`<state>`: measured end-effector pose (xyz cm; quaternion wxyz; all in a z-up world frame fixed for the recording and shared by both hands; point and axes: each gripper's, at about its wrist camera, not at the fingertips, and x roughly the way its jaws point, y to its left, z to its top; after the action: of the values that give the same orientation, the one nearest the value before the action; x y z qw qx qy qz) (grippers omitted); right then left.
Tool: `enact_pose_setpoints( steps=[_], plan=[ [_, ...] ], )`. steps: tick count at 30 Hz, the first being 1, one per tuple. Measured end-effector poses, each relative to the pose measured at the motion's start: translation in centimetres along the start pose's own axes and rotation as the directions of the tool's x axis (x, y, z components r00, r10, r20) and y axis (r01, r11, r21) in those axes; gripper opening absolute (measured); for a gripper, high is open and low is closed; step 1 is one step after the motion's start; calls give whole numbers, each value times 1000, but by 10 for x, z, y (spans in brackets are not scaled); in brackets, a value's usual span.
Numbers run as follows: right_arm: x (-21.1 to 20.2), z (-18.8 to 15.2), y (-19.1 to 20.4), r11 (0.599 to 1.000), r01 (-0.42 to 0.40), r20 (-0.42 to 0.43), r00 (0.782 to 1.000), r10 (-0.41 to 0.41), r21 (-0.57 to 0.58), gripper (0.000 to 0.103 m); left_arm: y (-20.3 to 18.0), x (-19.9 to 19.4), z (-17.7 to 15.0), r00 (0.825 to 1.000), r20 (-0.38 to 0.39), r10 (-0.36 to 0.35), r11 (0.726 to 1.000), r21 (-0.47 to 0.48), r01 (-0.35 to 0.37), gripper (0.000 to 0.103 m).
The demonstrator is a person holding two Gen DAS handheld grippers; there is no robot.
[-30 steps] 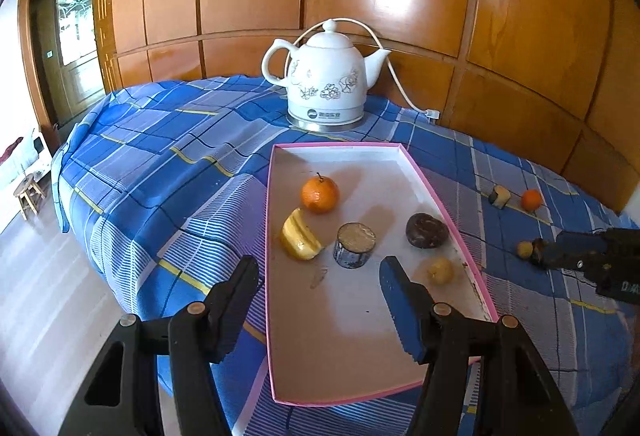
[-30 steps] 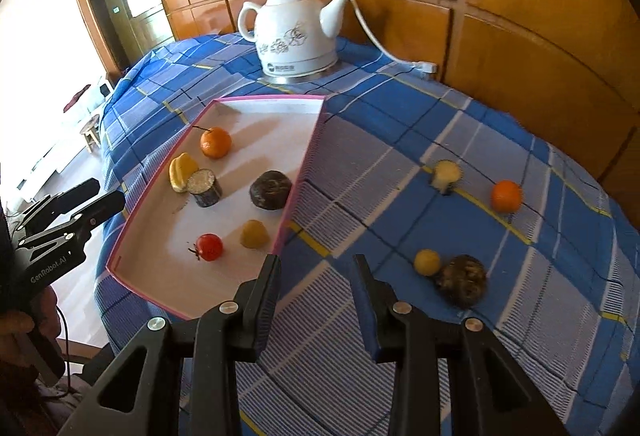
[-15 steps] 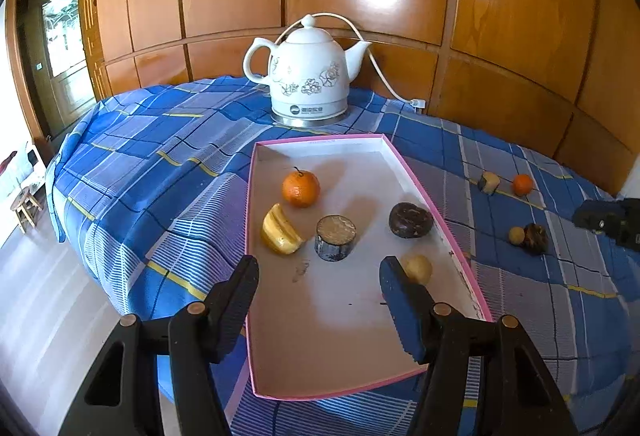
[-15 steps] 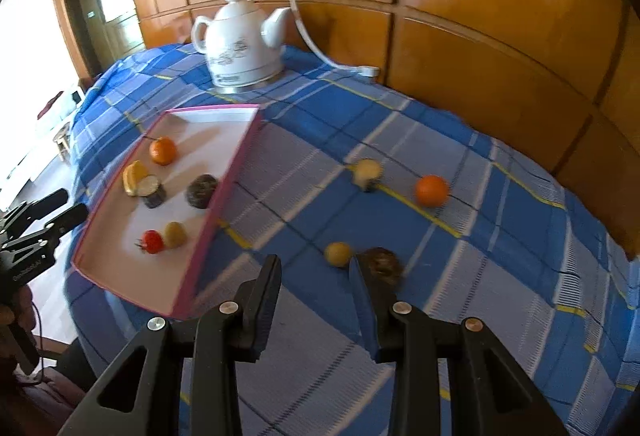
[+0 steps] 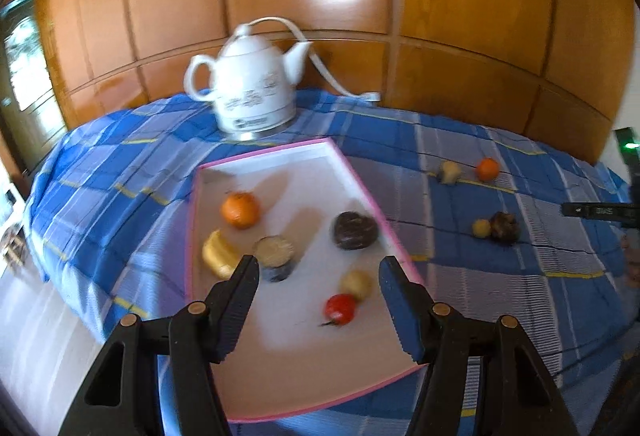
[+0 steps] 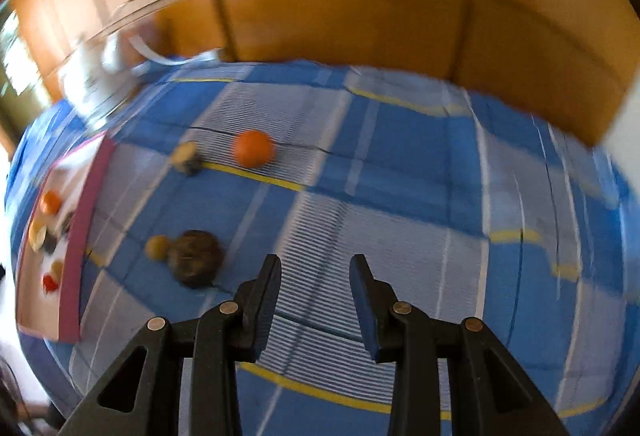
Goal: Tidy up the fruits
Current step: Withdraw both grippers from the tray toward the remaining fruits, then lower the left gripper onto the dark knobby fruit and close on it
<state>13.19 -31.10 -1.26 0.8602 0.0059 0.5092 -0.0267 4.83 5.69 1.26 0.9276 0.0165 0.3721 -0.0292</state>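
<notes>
Reaching for the loose fruit, you have your right gripper (image 6: pixel 315 278) partly open and empty, the dark fruit (image 6: pixel 195 260) near-left of it on the cloth (image 6: pixel 400 171). Swing left and straddle it without nudging the yellow one (image 6: pixel 157 246) touching it. Your left gripper (image 5: pixel 318 278) hangs wide open and empty over the tray (image 5: pixel 362 187).

One pink-rimmed white tray (image 5: pixel 362 187) holds six fruits; four more fruits lie on the blue checked cloth (image 6: pixel 400 155). One white ceramic kettle (image 5: pixel 252 91); two black grippers.
</notes>
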Motion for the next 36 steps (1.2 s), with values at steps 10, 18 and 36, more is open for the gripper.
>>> enact_pose_setpoints(
  steps=[10,18,36],
  plan=[
    [-1,4,-15,996,-18,2,1000,18,86,36,-83,39,26,965,-129,-228,967,90,240,47],
    [-3,5,-9,995,-53,3,999,53,86,36,-139,70,32,950,-188,-248,932,221,287,47],
    [-16,13,-13,986,-114,50,993,108,124,36,-239,140,33,932,-281,-230,761,545,352,48]
  ],
)
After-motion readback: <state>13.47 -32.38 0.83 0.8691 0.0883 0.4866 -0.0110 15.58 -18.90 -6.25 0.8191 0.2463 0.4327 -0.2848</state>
